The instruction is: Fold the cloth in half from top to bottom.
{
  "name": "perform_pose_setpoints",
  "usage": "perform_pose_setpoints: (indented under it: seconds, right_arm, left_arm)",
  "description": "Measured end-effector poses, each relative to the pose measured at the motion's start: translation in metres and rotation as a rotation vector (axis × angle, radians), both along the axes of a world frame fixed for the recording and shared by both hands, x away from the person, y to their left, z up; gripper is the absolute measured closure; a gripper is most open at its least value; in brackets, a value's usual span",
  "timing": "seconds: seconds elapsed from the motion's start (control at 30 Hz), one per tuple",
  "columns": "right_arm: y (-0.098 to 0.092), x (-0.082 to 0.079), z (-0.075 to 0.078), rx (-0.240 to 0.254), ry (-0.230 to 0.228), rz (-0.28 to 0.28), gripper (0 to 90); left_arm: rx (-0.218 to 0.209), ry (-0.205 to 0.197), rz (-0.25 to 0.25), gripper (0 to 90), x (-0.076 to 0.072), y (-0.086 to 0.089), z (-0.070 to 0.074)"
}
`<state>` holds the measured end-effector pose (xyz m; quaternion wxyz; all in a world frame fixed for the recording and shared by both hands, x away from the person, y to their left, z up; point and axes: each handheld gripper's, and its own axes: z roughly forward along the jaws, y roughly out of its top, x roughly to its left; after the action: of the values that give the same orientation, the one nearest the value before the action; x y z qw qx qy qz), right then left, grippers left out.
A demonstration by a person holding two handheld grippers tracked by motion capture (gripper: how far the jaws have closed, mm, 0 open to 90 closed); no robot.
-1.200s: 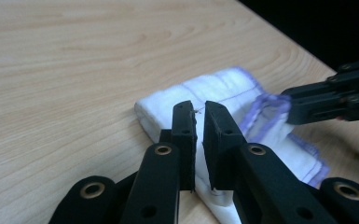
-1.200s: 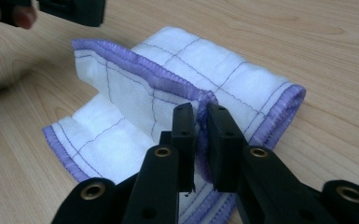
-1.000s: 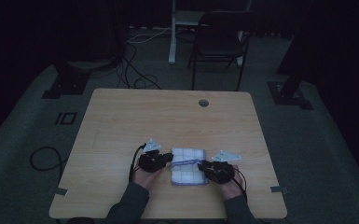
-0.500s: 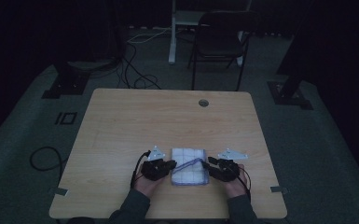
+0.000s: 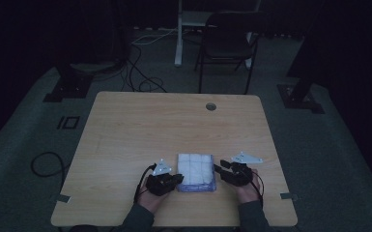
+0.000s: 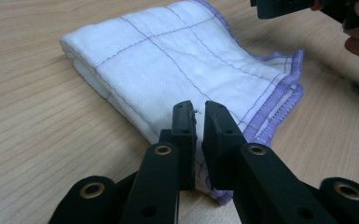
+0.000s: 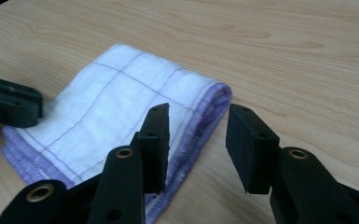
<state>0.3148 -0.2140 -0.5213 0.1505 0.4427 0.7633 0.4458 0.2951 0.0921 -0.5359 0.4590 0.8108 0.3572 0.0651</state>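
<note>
A folded white cloth [image 5: 196,172] with purple stitching and a purple hem lies flat near the table's front edge. My left gripper [image 5: 179,178] is at the cloth's [image 6: 177,60] near left corner. Its jaws [image 6: 199,109] are shut to a thin slit, and I cannot see any cloth pinched in them. My right gripper [image 5: 219,168] stands at the cloth's right side and is open. Its jaws [image 7: 198,116] have just been opening and nothing is gripped between them. The cloth's [image 7: 112,107] purple folded edge lies under its left jaw.
The wooden table [image 5: 174,125] has a round cable hole [image 5: 211,106] at the back. Behind the table stands a dark chair [image 5: 227,43]. Cables [image 5: 43,162] lie on the floor to the left.
The right gripper has drawn back to the right, off the cloth, with wider jaws. The left hand has slid toward the table's front edge. The cloth has stayed in place.
</note>
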Motion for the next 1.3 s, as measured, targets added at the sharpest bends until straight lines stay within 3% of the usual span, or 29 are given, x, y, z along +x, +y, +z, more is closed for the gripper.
perform_pose_setpoints:
  seconds: [0.13, 0.43, 0.77, 0.97, 1.3]
  right_arm:
    - [-0.005, 0.003, -0.002, -0.036, -0.002, -0.027, 59.3]
    - [-0.015, 0.012, -0.009, -0.046, 0.019, -0.052, 58.9]
    - [-0.024, 0.017, -0.017, -0.035, 0.055, -0.085, 57.0]
    - [-0.027, 0.017, -0.018, -0.043, 0.054, -0.102, 56.7]
    - [-0.028, 0.018, -0.019, -0.065, 0.053, -0.122, 56.4]
  left_arm:
    - [0.001, -0.012, 0.02, 81.2, 0.003, 0.007, 0.004]
    - [0.055, -0.039, 0.093, 75.1, 0.014, 0.03, 0.005]
    - [0.214, -0.113, 0.206, 59.4, 0.022, 0.049, 0.006]
    - [0.232, -0.089, 0.276, 57.6, 0.03, 0.061, 0.003]
    - [0.245, -0.067, 0.321, 56.0, 0.037, 0.07, 0.0]
